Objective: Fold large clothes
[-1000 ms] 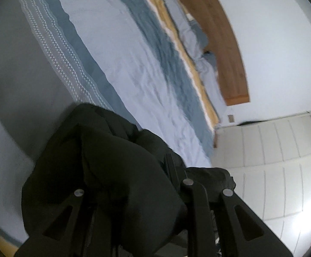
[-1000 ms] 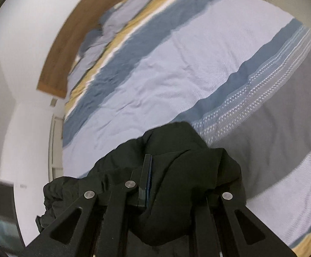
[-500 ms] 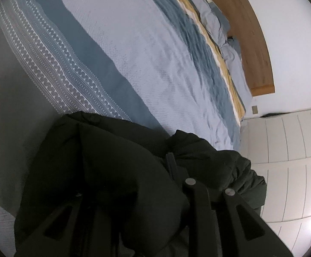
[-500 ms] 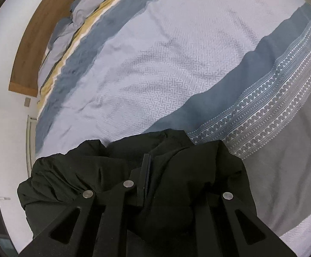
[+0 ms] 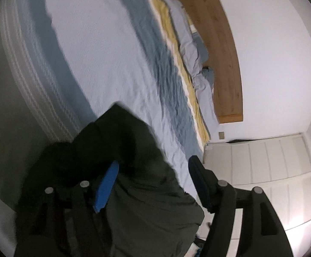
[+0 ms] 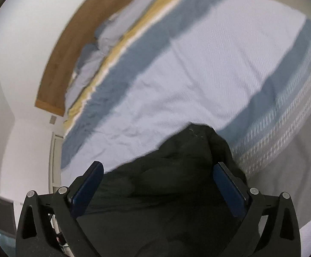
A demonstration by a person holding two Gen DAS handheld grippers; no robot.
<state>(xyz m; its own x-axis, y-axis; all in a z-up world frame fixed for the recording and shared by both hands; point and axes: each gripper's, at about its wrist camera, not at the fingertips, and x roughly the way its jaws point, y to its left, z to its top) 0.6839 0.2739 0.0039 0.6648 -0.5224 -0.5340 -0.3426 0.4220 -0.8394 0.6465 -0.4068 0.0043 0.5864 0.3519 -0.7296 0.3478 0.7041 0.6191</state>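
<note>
A black garment (image 5: 138,197) lies bunched on the striped bedspread (image 5: 104,49) at the near edge of the bed. My left gripper (image 5: 153,184) hangs just over it with its jaws opening. The cloth still drapes against the blue left pad (image 5: 106,187), while the right pad (image 5: 198,184) stands free of it. In the right wrist view the same black garment (image 6: 168,192) sits low between the fingers of my right gripper (image 6: 158,184), whose jaws are opening wide. Neither of its dark pads (image 6: 89,186) presses on the cloth.
The bed runs away from me to grey pillows (image 5: 194,49) and a wooden headboard (image 5: 222,49) on a white wall. White panelled doors (image 5: 262,171) stand beside the bed. The bedspread (image 6: 198,68) beyond the garment carries nothing else.
Both grippers were shut on the black garment and now stand open, with the cloth let go onto the bed. Both views have shifted and blurred as the hands moved.
</note>
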